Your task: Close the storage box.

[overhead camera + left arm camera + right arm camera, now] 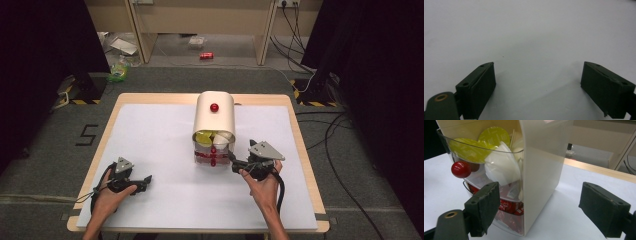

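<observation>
Drawers (486, 165) of clear, thin plastic look light and slippery; best taken by the red knob (461, 169). Right gripper (544, 207) and left gripper (537, 87) stand open, empty.

Looked like a lab recording bay: black curtains (40, 60), hazard-taped stand feet (80, 101), loose cables (335, 145), white-topped table (150, 145).

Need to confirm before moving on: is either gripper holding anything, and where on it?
Nothing is held. The left gripper is open over bare table; the right gripper is open beside the cream container.
</observation>
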